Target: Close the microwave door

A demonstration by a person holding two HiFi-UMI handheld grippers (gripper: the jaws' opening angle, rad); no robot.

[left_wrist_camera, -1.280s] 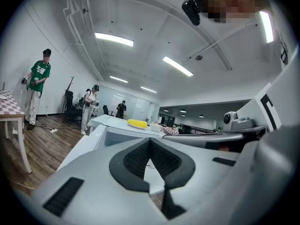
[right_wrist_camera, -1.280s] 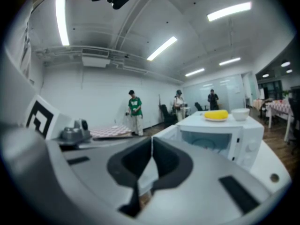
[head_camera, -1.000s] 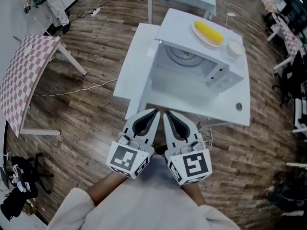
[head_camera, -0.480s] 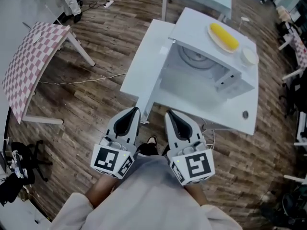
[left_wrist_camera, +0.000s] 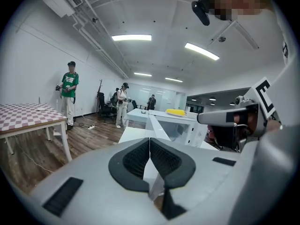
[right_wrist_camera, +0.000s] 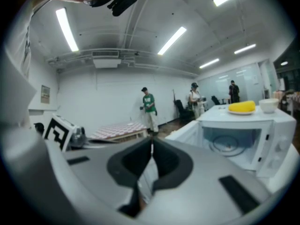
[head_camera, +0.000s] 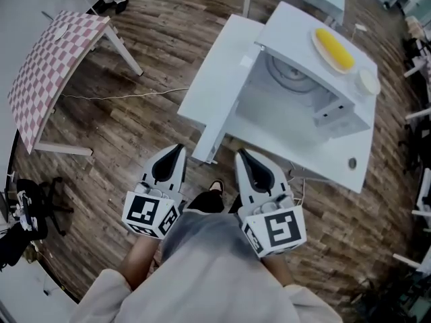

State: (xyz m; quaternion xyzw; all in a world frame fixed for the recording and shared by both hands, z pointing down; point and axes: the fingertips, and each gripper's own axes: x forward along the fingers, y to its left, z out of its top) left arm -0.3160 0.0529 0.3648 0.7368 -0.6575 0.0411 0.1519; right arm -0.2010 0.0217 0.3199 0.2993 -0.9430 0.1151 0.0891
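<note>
microwave [head_camera: 322, 110] sits on white table [head_camera: 340, 165], door [head_camera: 219, 79] swung wide open to its left; left gripper [head_camera: 176, 148] and right gripper [head_camera: 241, 153] both clenched empty, short of the door.

Shows left gripper [left_wrist_camera: 150, 140] with jaws pressed together, holding nothing; ahead, microwave door [left_wrist_camera: 154, 123] swung wide; leftward, checkered table [left_wrist_camera: 28, 114].

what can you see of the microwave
The microwave is white and boxy and stands on a white table. Its door is swung wide open to the left, showing a pale cavity with a round turntable. The control panel is at the front's right. A plate with corn and a small bowl rest on top.
</note>
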